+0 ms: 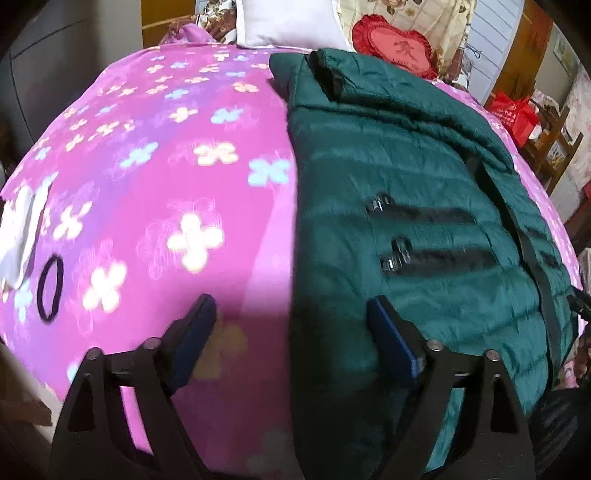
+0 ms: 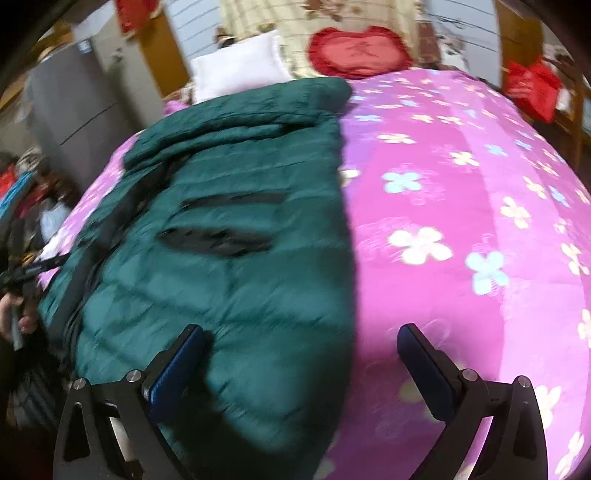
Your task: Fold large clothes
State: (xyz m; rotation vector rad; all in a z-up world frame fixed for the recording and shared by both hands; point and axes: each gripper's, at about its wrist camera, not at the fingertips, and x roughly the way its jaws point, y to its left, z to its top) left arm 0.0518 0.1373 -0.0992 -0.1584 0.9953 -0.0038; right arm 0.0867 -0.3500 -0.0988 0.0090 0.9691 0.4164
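Observation:
A dark green quilted jacket (image 1: 406,184) lies folded lengthwise on a pink flowered bedspread (image 1: 155,184), with two black zipped pockets facing up. My left gripper (image 1: 291,310) stands open over the jacket's left edge, one fingertip above the bedspread and the other above the green fabric, nothing pinched. In the right wrist view the same jacket (image 2: 221,229) lies on the left of the bedspread (image 2: 461,221). My right gripper (image 2: 301,338) stands open over the jacket's right edge near its hem, jaws wide apart and gripping nothing.
A black hair tie (image 1: 50,288) and a white cloth (image 1: 22,229) lie at the bed's left side. A white pillow (image 1: 291,22) and a red heart cushion (image 1: 393,46) rest at the head. Red bags (image 2: 532,88) stand beyond the bed. A hand (image 2: 14,314) shows at far left.

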